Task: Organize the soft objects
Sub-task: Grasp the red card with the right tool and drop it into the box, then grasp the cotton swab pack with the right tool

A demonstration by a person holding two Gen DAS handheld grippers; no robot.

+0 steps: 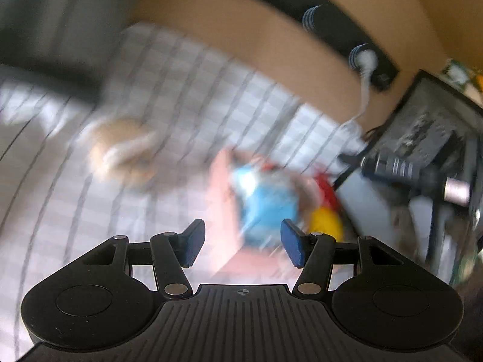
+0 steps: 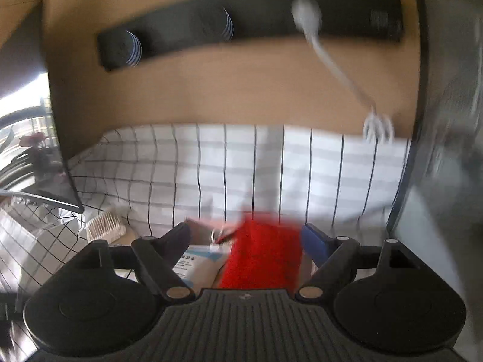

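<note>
1. The main soft thing is a red fuzzy item (image 2: 262, 256), right in front of the right wrist camera. It lies on the checked bedsheet (image 2: 241, 166), and everything else here gets placed off that sheet.
2. The right gripper (image 2: 247, 241) stands wide, with the red item in the gap between its fingers. The pads don't look pressed on it, so it isn't gripped. Only the right-hand blue pad (image 2: 314, 244) shows clearly; the other finger is dark and smeared.
3. Just left of the red item on the sheet sits a white and blue packet (image 2: 199, 262), with a small metal ring (image 2: 215, 235) at its top edge.
4. Further left on the sheet there's a white ribbed piece (image 2: 105, 226). Can't tell what it is.
5. In the left wrist view the left gripper (image 1: 241, 244) is roughly half open with nothing between its pads. Past it, on the same sheet, is a blurry heap: a blue item (image 1: 265, 208), something yellow (image 1: 327, 223) and red beside it, plus a pinkish thing too smeared to name.
6. A tan plush-looking blob (image 1: 123, 154) lies on the sheet well left of that heap.
7. Behind the sheet stands a tan headboard (image 2: 235, 90) with a black socket strip (image 2: 250, 18). A white plug and cable (image 2: 305, 12) hang from it down to the sheet's far edge.
</note>
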